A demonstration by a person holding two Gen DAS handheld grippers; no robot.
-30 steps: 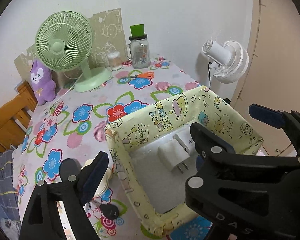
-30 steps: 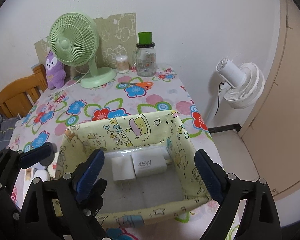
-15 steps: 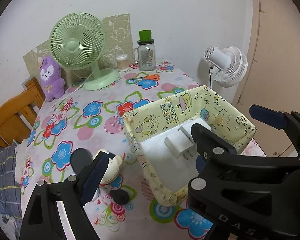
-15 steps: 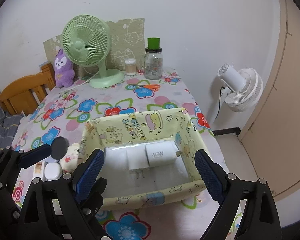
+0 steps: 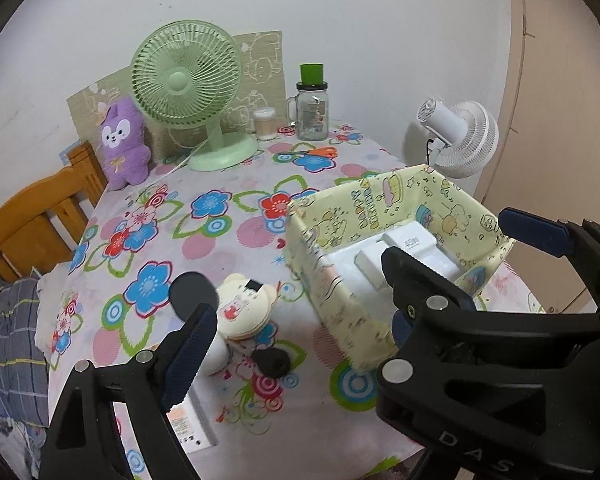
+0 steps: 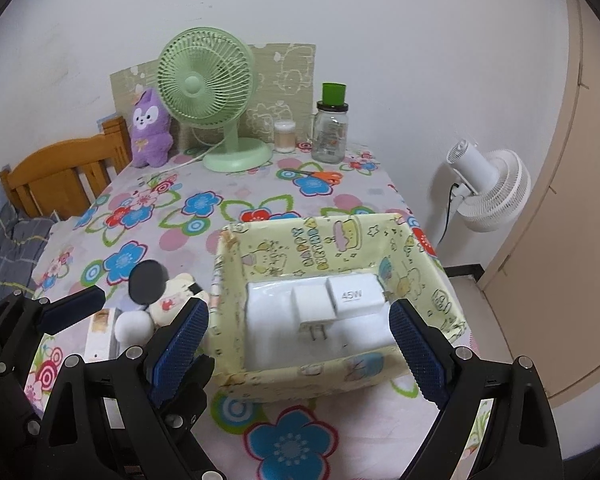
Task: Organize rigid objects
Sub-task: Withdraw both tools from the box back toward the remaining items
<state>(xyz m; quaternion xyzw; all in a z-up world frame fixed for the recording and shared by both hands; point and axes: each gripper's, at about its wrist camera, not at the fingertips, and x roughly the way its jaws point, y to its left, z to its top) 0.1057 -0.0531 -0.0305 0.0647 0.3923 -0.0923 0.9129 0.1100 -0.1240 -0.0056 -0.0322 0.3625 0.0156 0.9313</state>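
A yellow cartoon-print fabric box (image 6: 340, 372) (image 5: 332, 292) stands on the floral table. Inside lie two white chargers, one plain (image 6: 314, 304) (image 5: 374, 262) and one marked 45W (image 6: 354, 294) (image 5: 410, 242). Left of the box lie a cream bear-shaped case (image 5: 246, 308) (image 6: 176, 296), a black round disc (image 5: 192, 290) (image 6: 148, 282), a white ball (image 6: 134, 328), a small black object (image 5: 272, 362) and a white box (image 5: 188, 424). My left gripper (image 5: 296, 304) is open and empty above these. My right gripper (image 6: 300, 344) is open and empty, held over the box's near side.
At the table's back stand a green desk fan (image 6: 216, 104), a purple plush (image 6: 150, 130), a glass jar with green lid (image 6: 330, 128), a small cotton-swab jar (image 6: 284, 136) and orange scissors (image 6: 320, 176). A white floor fan (image 6: 484, 184) stands right; a wooden chair (image 6: 60, 176) left.
Both grippers have pulled back and up from the box, so more of the table and the loose items left of the box show. Both stay open and empty.
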